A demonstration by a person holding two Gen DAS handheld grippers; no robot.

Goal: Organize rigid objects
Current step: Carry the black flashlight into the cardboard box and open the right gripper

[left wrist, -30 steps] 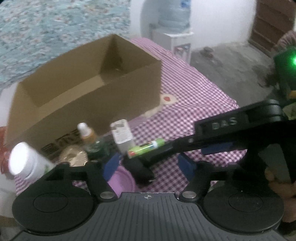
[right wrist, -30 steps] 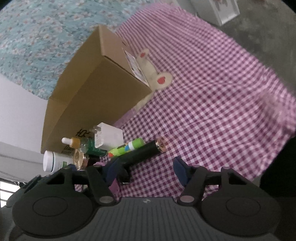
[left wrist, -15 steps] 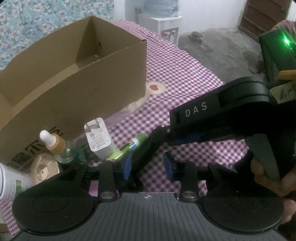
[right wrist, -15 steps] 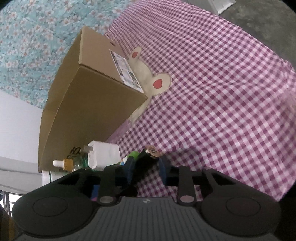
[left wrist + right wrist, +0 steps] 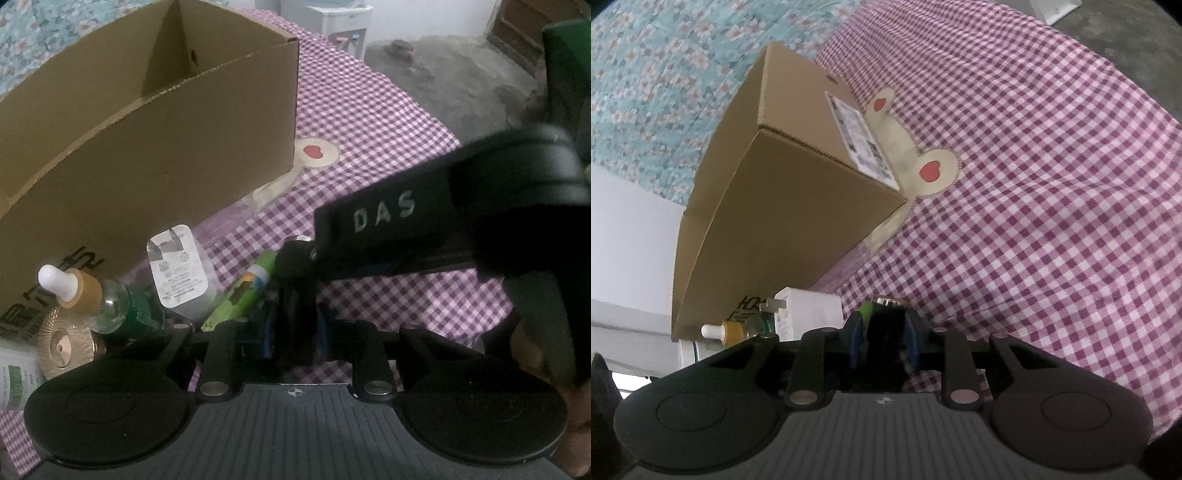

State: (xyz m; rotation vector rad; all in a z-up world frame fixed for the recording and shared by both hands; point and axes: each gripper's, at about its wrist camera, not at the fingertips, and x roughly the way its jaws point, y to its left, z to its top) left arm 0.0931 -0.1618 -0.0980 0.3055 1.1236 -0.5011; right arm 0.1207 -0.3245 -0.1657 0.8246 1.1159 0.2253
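An open cardboard box (image 5: 155,122) stands on the purple checked cloth; it also shows in the right wrist view (image 5: 783,206). In front of it lie a white charger (image 5: 177,273), a green tube (image 5: 240,295), a dropper bottle (image 5: 85,299) and a gold disc (image 5: 62,347). A black cylindrical flashlight (image 5: 295,295) is clamped by both grippers. My left gripper (image 5: 293,332) is shut on its rear part. My right gripper (image 5: 882,339) is shut on it too; its body (image 5: 424,225) crosses the left wrist view from the right.
A white bottle (image 5: 13,373) lies at the far left. A beige appliqué with a red heart (image 5: 931,170) is sewn on the cloth beside the box. The table's far edge drops to a concrete floor (image 5: 443,74) with a white cabinet (image 5: 343,29).
Both grippers closed from open onto the black flashlight. The right gripper came in over it, and the flashlight now stands end-on between the pads.
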